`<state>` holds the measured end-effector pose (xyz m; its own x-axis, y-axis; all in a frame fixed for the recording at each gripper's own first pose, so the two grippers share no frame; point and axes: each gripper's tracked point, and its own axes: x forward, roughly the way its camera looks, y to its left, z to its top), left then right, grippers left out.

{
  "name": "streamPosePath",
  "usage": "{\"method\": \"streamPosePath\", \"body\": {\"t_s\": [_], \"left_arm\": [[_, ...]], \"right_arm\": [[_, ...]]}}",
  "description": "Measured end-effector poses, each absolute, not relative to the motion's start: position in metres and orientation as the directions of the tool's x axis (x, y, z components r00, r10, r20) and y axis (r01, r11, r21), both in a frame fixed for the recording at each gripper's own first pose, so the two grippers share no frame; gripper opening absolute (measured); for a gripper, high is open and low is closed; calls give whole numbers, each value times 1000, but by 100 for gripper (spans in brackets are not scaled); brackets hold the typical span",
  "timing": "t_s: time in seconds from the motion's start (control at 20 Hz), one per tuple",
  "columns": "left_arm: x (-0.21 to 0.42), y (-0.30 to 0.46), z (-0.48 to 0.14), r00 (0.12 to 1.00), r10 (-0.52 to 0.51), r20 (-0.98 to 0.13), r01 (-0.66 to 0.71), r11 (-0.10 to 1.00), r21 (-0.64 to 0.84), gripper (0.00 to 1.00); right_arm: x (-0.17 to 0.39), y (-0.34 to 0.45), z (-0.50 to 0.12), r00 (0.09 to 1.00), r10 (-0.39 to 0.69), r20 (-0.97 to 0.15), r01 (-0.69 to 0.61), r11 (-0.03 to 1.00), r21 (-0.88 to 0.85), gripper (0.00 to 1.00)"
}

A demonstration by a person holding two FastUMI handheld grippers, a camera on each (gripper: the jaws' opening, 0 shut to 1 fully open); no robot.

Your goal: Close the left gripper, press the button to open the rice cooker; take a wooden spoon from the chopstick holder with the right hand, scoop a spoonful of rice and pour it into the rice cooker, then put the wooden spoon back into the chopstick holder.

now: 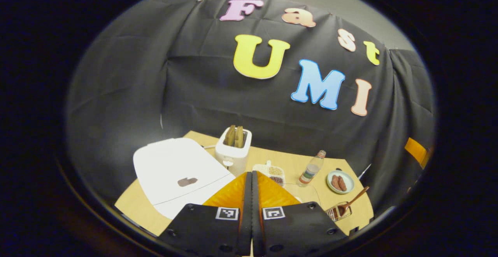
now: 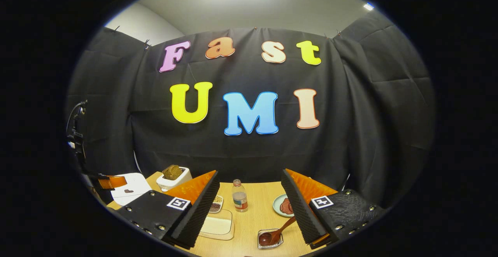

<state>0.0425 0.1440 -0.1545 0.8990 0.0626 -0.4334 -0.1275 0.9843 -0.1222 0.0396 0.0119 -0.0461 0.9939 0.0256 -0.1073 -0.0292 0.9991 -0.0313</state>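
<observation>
Left gripper (image 1: 251, 177): fingers pressed together, nothing between them, poised above the near edge of the white rice cooker.
Right gripper (image 2: 249, 194): fingers spread wide apart, empty, held over the table's near side.
White rice cooker with a flat lid (image 1: 179, 169): sits at the table's left end, lid down, a small dark patch on top; seen again at far left in the right gripper view (image 2: 130, 187).
Clear chopstick holder (image 2: 269, 238): low glass-like container, on the table between the right gripper's fingers; in the left gripper view (image 1: 339, 211) near the table's right edge.
Brown wooden spoon (image 2: 277, 231): bowl resting inside the chopstick holder, handle leaning up and out to the right; same lean in the left gripper view (image 1: 354, 200).
Clear rectangular tray (image 2: 217, 225): pale contents, likely the rice, just beside the right gripper's left finger.
White divided dish (image 1: 274, 173): compartments hold yellowish and dark grains, just beyond the left gripper's tips.
White toaster (image 1: 234, 150): two brown slices standing upright in its slots, behind the rice cooker.
Clear plastic bottle (image 2: 239, 196): upright, capped, labelled, mid-table.
Pale green plate (image 1: 340, 182): reddish-brown food pieces on it, right of the bottle.
Light wooden table (image 2: 253, 218): carries everything.
</observation>
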Motion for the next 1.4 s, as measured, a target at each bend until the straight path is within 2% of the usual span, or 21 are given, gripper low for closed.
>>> {"method": "streamPosePath", "body": {"t_s": [0.1, 0.25, 0.5, 0.7, 1.0, 1.1, 1.3, 1.4], "left_arm": [[47, 185, -175, 872, 131, -471, -196, 976, -92, 9], [51, 222, -199, 832, 169, -529, -241, 968, -69, 9], [65, 247, -243, 746, 162, -646, -259, 964, -57, 9], [81, 262, -245, 736, 190, -650, -266, 964, -20, 9], [81, 271, -265, 675, 233, -700, -252, 965, 78, 11], [84, 271, -251, 691, 248, -679, -229, 966, 120, 9], [100, 285, -167, 799, 357, -484, -293, 934, 205, 9], [104, 283, -117, 852, 363, -378, -329, 932, 155, 9]], "right_arm": [[42, 10, -53, 992, 19, -123, -22, 999, -24, 97], [44, 5, -61, 989, 8, -144, -12, 1000, -26, 98], [48, -5, -66, 986, -21, -167, 22, 1000, 1, 97], [53, -11, -63, 987, -49, -156, 48, 999, -10, 97], [56, -16, -64, 984, -66, -164, 66, 998, -6, 97], [58, -15, -62, 986, -64, -157, 65, 998, 3, 97], [59, -8, -60, 987, -41, -155, 42, 999, 6, 97], [58, -2, -56, 989, -22, -146, 23, 1000, 4, 97]]}}
